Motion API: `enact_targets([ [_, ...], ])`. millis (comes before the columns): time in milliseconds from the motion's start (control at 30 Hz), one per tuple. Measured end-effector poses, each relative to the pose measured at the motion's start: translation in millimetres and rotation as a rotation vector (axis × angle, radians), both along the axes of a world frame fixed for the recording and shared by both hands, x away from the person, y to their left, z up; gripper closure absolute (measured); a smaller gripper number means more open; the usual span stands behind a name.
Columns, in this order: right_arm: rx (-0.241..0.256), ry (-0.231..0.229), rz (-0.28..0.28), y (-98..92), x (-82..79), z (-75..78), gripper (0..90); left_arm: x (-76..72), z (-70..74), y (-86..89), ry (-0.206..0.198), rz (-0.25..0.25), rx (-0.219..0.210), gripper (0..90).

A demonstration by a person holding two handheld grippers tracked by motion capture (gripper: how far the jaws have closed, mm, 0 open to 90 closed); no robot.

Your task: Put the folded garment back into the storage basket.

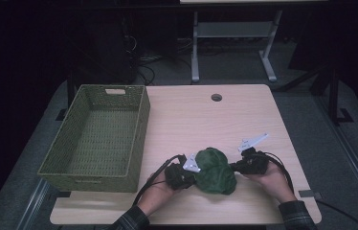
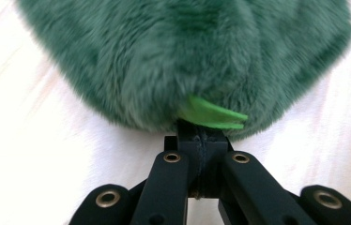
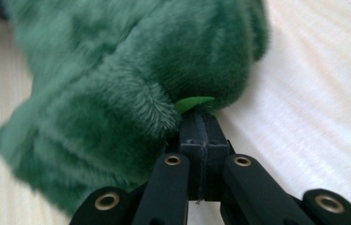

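Both of your claws are pinched tight on the green plush cloth [image 1: 215, 171], one at each side. The left claw [image 1: 190, 173] has its jaws closed together on a bright green tab [image 2: 213, 114] at the plush's near edge, and the right claw [image 1: 237, 166] bites the opposite edge on a like tab [image 3: 192, 103]. The bundle sits bunched on the desk [image 1: 201, 115] directly between the two claws, touching both.

The step in hand looks like lifting or spreading this cloth with a two-point hold. To do it well, keep both pinches firm and move the claws together. If one leads, the fabric will drag or twist out of the other. Raise evenly before you travel, so the hanging middle comes off the desk and does not sweep it.

For room, the near desk edge lies just behind both claws, so draw nothing further back toward yourself. Ahead of the claws the desk is open right up to the round cable hole [image 1: 216, 97]. To the outside of your left claw stands the woven basket [image 1: 135, 143], near but apart. Its wall is tall, so if the cloth is bound for it, carry high enough for the drooping plush to pass over the rim. The outside of your right claw has a modest strip of desk before the edge.
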State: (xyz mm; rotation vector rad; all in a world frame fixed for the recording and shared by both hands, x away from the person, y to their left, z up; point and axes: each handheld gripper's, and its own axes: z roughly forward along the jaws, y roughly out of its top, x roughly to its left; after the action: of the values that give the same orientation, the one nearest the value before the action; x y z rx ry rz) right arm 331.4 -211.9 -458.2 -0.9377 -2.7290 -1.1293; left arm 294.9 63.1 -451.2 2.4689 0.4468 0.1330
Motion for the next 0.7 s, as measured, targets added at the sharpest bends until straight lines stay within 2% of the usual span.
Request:
enact_targets([
  [200,-0.011,-0.017,0.017,0.4,-11.4,0.0,89.8,9.6,-0.4,7.0,0.008,0.029,-0.006,89.8],
  [333,-0.004,-0.030,-0.002,-2.8,-14.7,0.7,88.2,11.3,-0.3,10.0,0.010,0.034,-0.021,89.4],
  [367,-0.001,-0.035,-0.008,-4.6,-15.2,1.0,86.5,12.0,0.5,11.3,0.009,0.026,-0.013,88.9],
  [500,0.000,-0.063,-0.055,-13.6,-18.0,3.1,76.2,11.4,2.1,16.9,0.016,0.030,-0.026,82.2],
  [533,0.008,-0.071,-0.079,-16.6,-19.4,2.9,71.6,12.4,3.7,19.4,0.015,0.013,-0.010,80.5],
  [567,0.009,-0.070,-0.093,-19.3,-20.0,2.7,68.2,11.5,4.2,21.2,0.026,0.019,-0.025,78.2],
  [667,0.001,-0.087,-0.144,-31.5,-24.3,-0.5,55.9,8.5,7.3,25.3,0.030,0.010,-0.025,70.3],
  [700,-0.008,-0.078,-0.160,-34.8,-25.3,-0.9,50.2,7.6,8.3,26.0,0.031,0.009,-0.028,67.3],
])
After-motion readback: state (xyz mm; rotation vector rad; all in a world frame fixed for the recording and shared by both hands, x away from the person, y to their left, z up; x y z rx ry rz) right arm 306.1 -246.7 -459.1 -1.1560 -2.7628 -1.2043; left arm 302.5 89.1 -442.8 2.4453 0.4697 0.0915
